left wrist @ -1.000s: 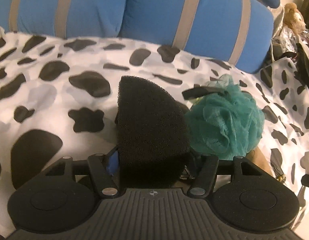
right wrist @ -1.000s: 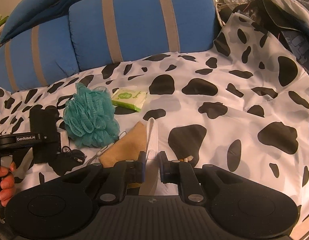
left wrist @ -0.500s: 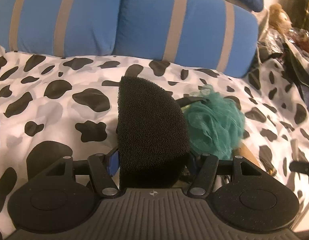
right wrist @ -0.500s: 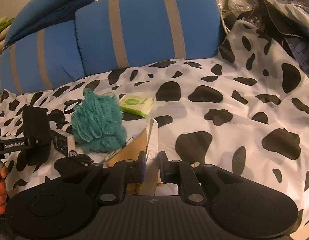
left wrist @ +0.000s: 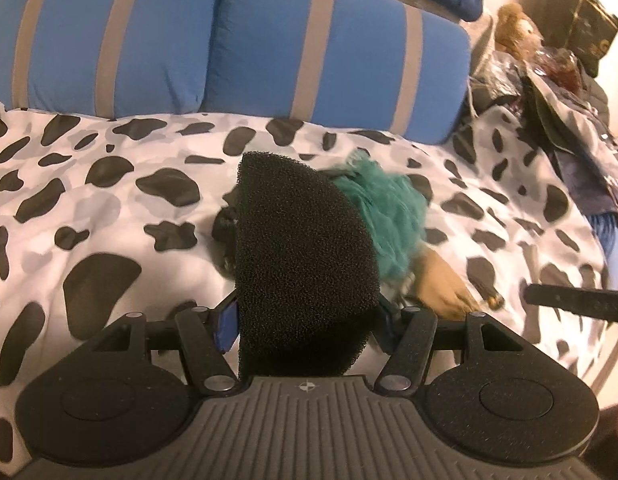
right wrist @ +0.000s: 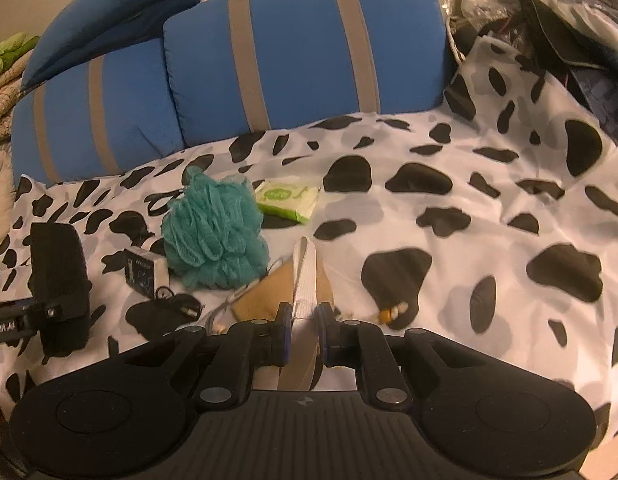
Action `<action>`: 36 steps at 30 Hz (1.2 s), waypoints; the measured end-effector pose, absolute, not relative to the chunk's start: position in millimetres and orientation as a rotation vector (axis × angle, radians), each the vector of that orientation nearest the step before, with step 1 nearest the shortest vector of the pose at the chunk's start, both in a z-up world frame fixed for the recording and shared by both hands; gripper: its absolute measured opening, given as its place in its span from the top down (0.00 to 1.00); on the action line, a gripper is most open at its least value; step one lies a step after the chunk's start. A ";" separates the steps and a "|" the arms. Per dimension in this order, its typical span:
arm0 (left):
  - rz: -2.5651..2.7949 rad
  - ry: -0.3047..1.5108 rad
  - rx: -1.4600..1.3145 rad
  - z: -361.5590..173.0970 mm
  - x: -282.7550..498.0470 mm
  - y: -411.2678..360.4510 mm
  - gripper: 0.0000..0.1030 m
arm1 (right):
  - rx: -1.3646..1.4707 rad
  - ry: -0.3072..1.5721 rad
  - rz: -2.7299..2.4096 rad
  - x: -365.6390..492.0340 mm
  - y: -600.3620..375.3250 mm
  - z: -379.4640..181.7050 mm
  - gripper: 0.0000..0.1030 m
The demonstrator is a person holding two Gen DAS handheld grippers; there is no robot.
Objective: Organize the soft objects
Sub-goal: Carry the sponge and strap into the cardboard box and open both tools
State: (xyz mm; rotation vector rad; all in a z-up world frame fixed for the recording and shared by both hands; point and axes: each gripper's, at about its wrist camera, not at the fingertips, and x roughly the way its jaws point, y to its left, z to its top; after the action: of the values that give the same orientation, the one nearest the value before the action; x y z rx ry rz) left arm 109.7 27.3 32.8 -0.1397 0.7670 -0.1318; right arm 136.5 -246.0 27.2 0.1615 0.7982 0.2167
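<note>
The left claw (left wrist: pixel 305 320) pinches a black foam sponge (left wrist: pixel 301 264) above the bed (left wrist: pixel 109 208); it looks light and squashy, best gripped across its sides. The right claw (right wrist: pixel 305 324) pinches a floppy white strap (right wrist: pixel 305 276).

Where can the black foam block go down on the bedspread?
Bare cow-print bedspread lies right of the green wipes packet, up to the blue striped cushions. Crowded around the teal mesh pouf: small box, cable, tan cloth.

Coarse, porous black foam sponge (left wrist: pixel 305 264); frilly teal mesh pouf (right wrist: pixel 215 234); smooth cow-print cloth bedspread (right wrist: pixel 489 248); matt blue fabric cushions (left wrist: pixel 329 48); glossy green plastic packet (right wrist: pixel 289 198); ribbed white cloth band (right wrist: pixel 305 280)
</note>
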 end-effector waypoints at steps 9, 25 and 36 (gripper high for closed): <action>-0.180 0.812 -0.130 32.4 71.5 14.4 0.40 | 0.152 0.863 0.254 107.3 -241.8 21.0 0.85; -0.208 1.055 -0.072 8.3 31.2 -9.1 0.40 | 0.095 1.042 0.281 53.5 -222.5 0.5 0.85; -0.190 1.244 -0.069 -12.4 20.6 -13.6 0.40 | 0.045 1.193 0.352 25.7 -197.7 -10.6 0.84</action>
State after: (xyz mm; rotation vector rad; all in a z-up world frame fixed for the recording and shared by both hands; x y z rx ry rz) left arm 20.6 -13.6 -12.4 -0.0688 1.2441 -0.1898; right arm 25.7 -197.7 -10.6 0.0445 1.1932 0.3525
